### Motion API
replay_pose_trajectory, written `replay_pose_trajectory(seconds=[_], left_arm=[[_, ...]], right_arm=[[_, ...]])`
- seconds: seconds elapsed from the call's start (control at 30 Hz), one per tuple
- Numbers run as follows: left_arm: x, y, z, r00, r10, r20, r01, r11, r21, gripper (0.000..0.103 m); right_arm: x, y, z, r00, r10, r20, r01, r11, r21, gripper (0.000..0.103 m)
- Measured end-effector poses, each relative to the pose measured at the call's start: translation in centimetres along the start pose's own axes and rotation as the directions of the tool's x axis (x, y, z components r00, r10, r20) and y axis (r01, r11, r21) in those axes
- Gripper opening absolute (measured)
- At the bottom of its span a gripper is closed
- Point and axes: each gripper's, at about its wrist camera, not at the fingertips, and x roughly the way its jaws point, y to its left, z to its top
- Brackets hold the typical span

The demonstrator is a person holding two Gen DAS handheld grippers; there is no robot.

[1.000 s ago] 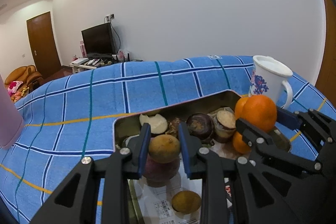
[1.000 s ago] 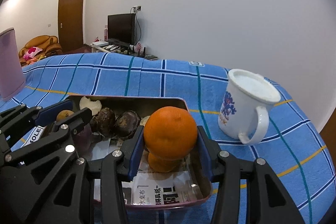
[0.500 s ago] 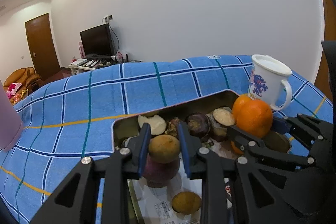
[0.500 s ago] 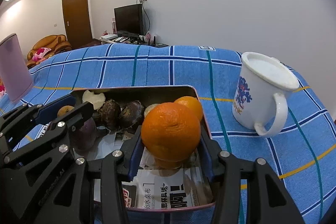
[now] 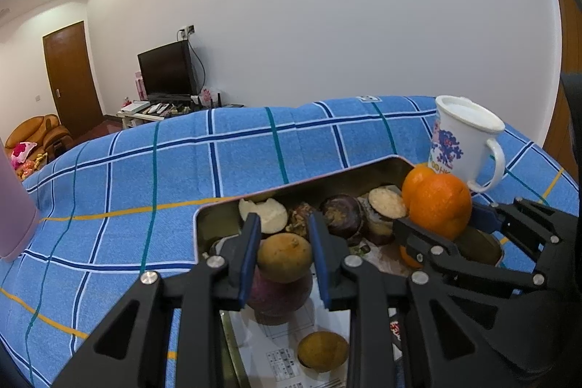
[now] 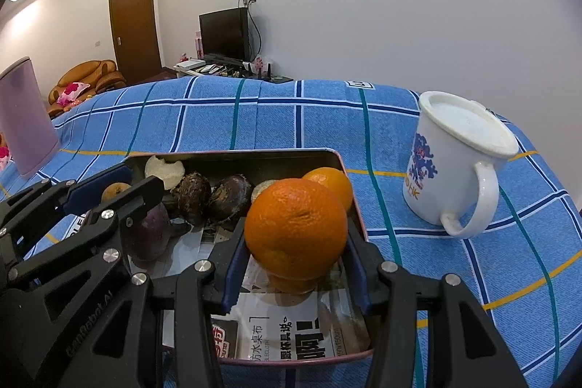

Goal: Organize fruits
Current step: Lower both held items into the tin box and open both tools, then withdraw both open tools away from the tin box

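Since earlier: orange (image 6: 296, 230) tipped lower toward tray (image 6: 340, 159), clamped in right gripper (image 6: 296, 260). Left gripper (image 5: 283, 257) clamps brown fruit (image 5: 285, 257), lower centre. Step: placing; next, release gently.

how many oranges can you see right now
3: one orange gripped in the right gripper, a second at the tin's far right corner, a third under the held one. Others may be hidden.

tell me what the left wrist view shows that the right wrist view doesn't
Only the left wrist view: a second small brown fruit lying on the printed paper, and the left gripper shut on a small brown round fruit.

Only the right wrist view: the right gripper head-on, clamping a large orange.

Both: the metal tray, white mug, blue plaid cloth.
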Motion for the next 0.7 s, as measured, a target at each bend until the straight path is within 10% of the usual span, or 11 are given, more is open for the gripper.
replay_pose_trajectory(seconds=[0.13,0.47,0.7], left_arm=[[0.0,0.6,-0.1,1.000,-0.013,-0.005,0.013,1.000,-0.015,0.037],[-1.7,2.0,0.0,0.991,0.102,0.087,-0.100,0.995,-0.028,0.101],[-2.6,3.1,-0.1,0.982,0.143,0.124,-0.136,0.989,-0.057,0.103]], right_arm=[[-0.2,0.1,-0.2,1.000,0.018,0.000,-0.018,1.000,-0.014,0.050],[-0.5,-1.6,-0.2,0.989,0.150,0.020,-0.151,0.984,0.093,0.051],[-0.2,-3.8,-0.3,0.923,0.378,0.078,-0.385,0.883,0.270,0.062]])
